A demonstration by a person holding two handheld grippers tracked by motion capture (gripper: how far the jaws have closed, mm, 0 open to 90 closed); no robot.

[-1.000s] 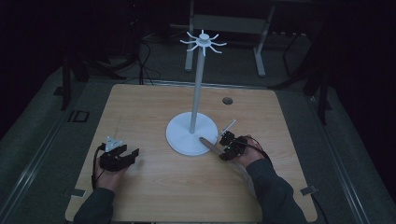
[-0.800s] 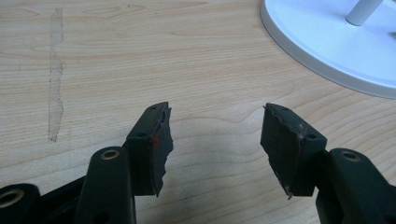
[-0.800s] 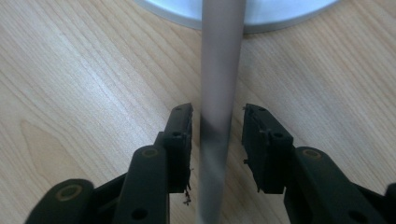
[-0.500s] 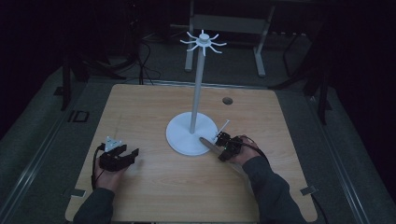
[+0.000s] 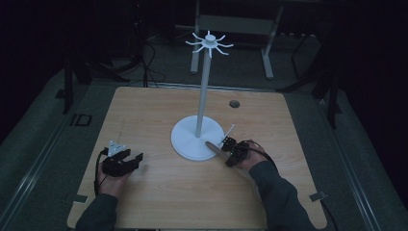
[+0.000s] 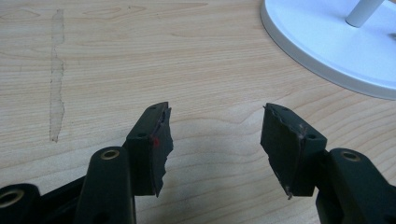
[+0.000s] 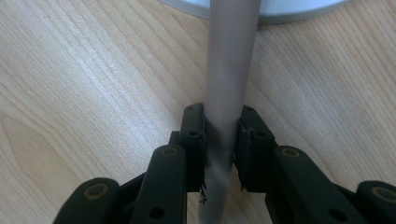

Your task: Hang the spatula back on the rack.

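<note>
We look down on a pale, square wooden surface (image 5: 159, 192) with rounded corners, standing on a grey floor (image 5: 43, 159) in a dark room; a faint long stain runs along the grain in the left gripper view.

At the near left, the left hand-held gripper (image 5: 129, 161) rests on the wood with its black jaws wide apart and nothing but bare grain between them, as the left gripper view (image 6: 215, 135) confirms. At the near right, the right hand-held gripper (image 5: 226, 150) has its jaws pressed on a slim grey-brown rod (image 7: 229, 84); the pads touch it on both sides. In the high view this rod (image 5: 214, 148) lies low, its far end reaching over the near right rim of the round white base of a tall white stand (image 5: 202, 139). A thin white stick (image 5: 230, 131) slants just beyond the right hand-held gripper.

The stand sits mid-surface, its slender pole rising to a crown of curved white hooks (image 5: 210, 44). A small dark round hole (image 5: 234, 103) marks the far right part of the wood. Beyond the far edge we make out grey frame legs (image 5: 195, 53) and cables on the floor.

Compared with a second ago, the right hand-held gripper's jaws have just been closing on the rod; the left has stayed where it was.
</note>
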